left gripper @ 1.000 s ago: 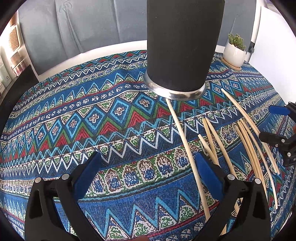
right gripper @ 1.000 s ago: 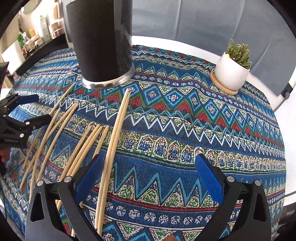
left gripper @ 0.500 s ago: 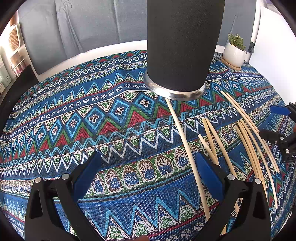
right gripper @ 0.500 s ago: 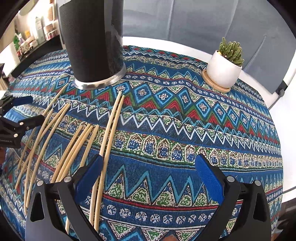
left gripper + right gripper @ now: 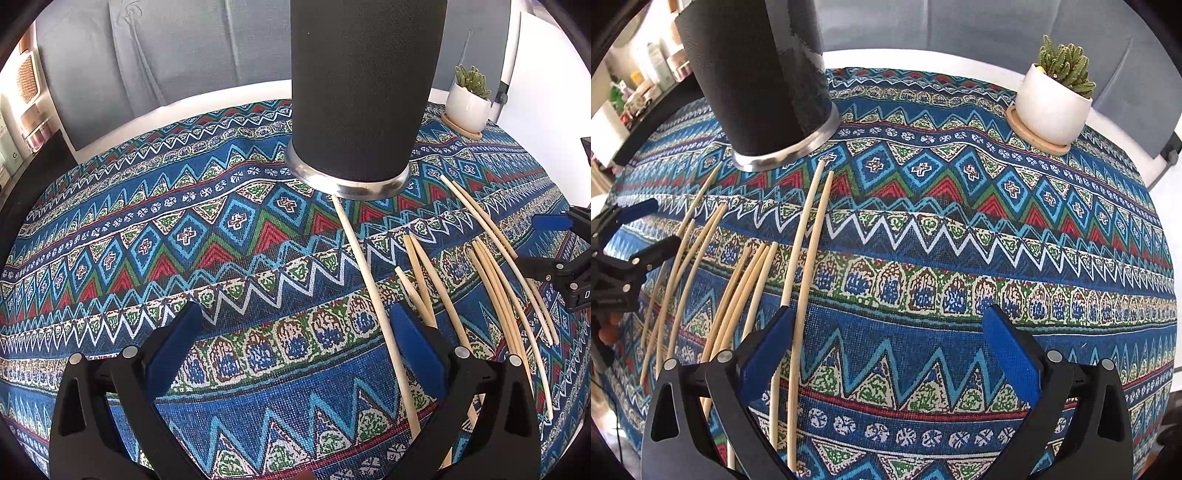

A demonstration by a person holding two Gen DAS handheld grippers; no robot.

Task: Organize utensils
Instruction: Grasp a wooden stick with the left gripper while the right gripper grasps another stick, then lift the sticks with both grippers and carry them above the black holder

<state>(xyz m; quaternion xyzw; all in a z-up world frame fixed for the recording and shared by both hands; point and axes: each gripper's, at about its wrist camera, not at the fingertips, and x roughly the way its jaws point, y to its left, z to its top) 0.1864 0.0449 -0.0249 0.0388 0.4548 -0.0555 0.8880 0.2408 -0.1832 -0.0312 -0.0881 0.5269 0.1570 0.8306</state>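
The left gripper (image 5: 295,339), two black plastic arms faced with smooth blue pads, stands spread wide with nothing between its fingers; beneath the gap lies only the woven tablecloth (image 5: 166,258), a coarse fabric printed in blue, red, green and cream zigzags and diamonds. Its right finger (image 5: 417,343) overlaps the near end of a few pale, slender wooden chopsticks (image 5: 373,291) lying flat on the cloth; whether it touches them cannot be told. The longest stick runs from beside that finger up to the foot of a tall black cylindrical holder (image 5: 358,85), matte and finely textured, with a polished metal ring round its base. It stands upright on the cloth, further off, straight ahead.

The right gripper (image 5: 886,339), of the same black and blue build, is likewise gaping and holds nothing. Its left finger (image 5: 768,347) sits over the near ends of two long straight sticks that point towards the holder's metal rim (image 5: 786,151). Further left, more sticks fan out loosely in small bunches, thin and tapering, bowed by the lens. The left gripper shows at that edge beside the outermost sticks.

Well apart, at the far right of the table, a round glossy white ceramic pot (image 5: 1052,107) with a spiky green succulent rests on a flat wooden saucer.
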